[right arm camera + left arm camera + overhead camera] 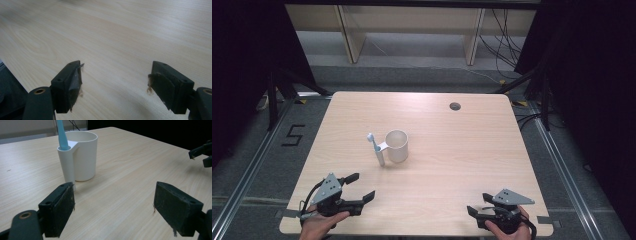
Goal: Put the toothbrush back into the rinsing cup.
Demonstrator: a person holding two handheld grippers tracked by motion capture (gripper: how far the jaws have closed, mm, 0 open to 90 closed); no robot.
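Observation:
A white cup point(398, 145) stands upright a little left of the middle of the wooden table point(462, 150). A narrow side holder on it carries a light blue toothbrush point(374, 144), standing head up. In the left gripper view the cup point(83, 155) and the toothbrush point(62, 137) are straight ahead, a short way beyond the jaws. My left gripper point(363, 186) rests near the front left corner, open and empty point(113, 202). My right gripper point(478, 204) sits near the front right corner, open over bare wood point(116, 75). It also appears far right in the left gripper view point(202, 153).
A round cable hole point(455, 106) lies near the table's far edge. Beyond the table stand wooden shelves point(412, 30), with cables point(507, 45) to the right. A "5" mark point(293, 135) is on the floor at left. Black stands flank both sides.

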